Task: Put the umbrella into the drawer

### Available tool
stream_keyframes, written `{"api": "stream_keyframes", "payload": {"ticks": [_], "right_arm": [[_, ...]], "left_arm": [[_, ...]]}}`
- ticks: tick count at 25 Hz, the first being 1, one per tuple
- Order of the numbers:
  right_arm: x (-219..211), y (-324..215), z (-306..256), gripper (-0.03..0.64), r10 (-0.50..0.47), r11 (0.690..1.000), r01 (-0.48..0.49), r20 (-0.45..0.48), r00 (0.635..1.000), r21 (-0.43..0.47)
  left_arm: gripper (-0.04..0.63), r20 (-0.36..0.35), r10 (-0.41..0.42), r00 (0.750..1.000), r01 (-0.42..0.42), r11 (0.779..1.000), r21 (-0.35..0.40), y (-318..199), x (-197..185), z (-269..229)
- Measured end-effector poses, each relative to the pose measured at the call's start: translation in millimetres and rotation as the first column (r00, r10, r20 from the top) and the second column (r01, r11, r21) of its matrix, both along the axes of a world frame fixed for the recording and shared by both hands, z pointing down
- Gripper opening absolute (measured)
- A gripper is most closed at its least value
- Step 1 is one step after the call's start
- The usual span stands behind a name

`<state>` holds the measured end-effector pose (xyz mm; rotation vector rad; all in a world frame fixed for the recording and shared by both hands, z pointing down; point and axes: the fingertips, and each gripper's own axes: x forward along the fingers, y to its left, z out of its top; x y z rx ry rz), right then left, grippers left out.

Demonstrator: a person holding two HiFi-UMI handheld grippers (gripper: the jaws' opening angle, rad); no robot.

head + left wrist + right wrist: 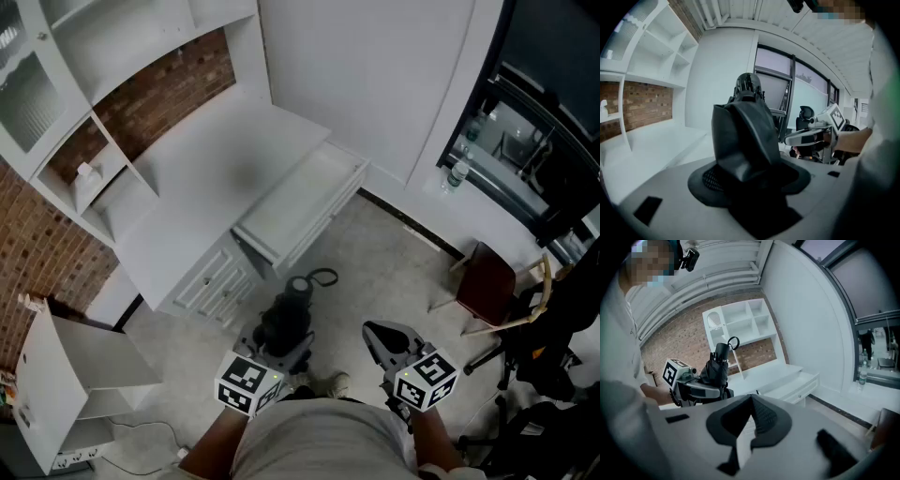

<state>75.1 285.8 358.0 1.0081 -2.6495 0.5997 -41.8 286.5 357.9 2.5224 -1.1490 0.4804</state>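
- Closest to your body, the two marker cubes, one on the left tongs (248, 382) and one on the right (427, 378), show black-and-white square patterns. No lettering on them can be read.
- Your left gripper (279, 345) is clamped on the folded black umbrella (286, 317), with the jaws spread wide around the bundled fabric.
- Your right gripper (377, 334) hangs beside it over the floor (394, 272). Its jaw tips meet and nothing is between them.
- The umbrella's long axis runs forward from your left gripper and away from you. The handle end (749, 85) and its wrist loop (322, 277) lead, pointing toward the drawer.
- Just past the loop, the white drawer (298, 202) stands pulled out from the desk (206, 178). Its inside is bare, and the umbrella is short of it, over the floor.
- A bank of small drawer fronts (217, 279) sits left of the drawer, under the desk top.
- A reddish-brown chair (486, 283) stands to your right, well apart from the drawer.
- Farther back, white shelves (103, 56) rise over the desk against a brick wall (169, 89).
- A clear bottle (457, 175) stands far right, near the dark window frame.
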Motion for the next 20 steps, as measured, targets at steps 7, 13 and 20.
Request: {"api": "stream_keyframes", "payload": {"ticks": [7, 13, 20], "right_arm": [[-11.2, -2.7, -3.4, 0.028, 0.010, 1.000, -0.010, -0.002, 1.000, 0.015], [-26.9, -12.9, -9.8, 0.028, 0.051, 0.998, -0.052, 0.035, 0.998, 0.028], [-51.6, -15.6, -10.9, 0.028, 0.085, 0.996, -0.086, 0.022, 0.996, 0.039]], "left_arm": [[0.275, -0.009, 0.015, 1.000, -0.015, 1.000, 0.013, -3.4, -11.0, -4.0], [0.275, -0.020, 0.039, 0.999, -0.039, 0.999, 0.028, -11.5, -27.2, -6.8], [0.275, -0.035, 0.069, 0.997, -0.067, 0.997, 0.042, -9.3, -53.1, -7.7]]}}
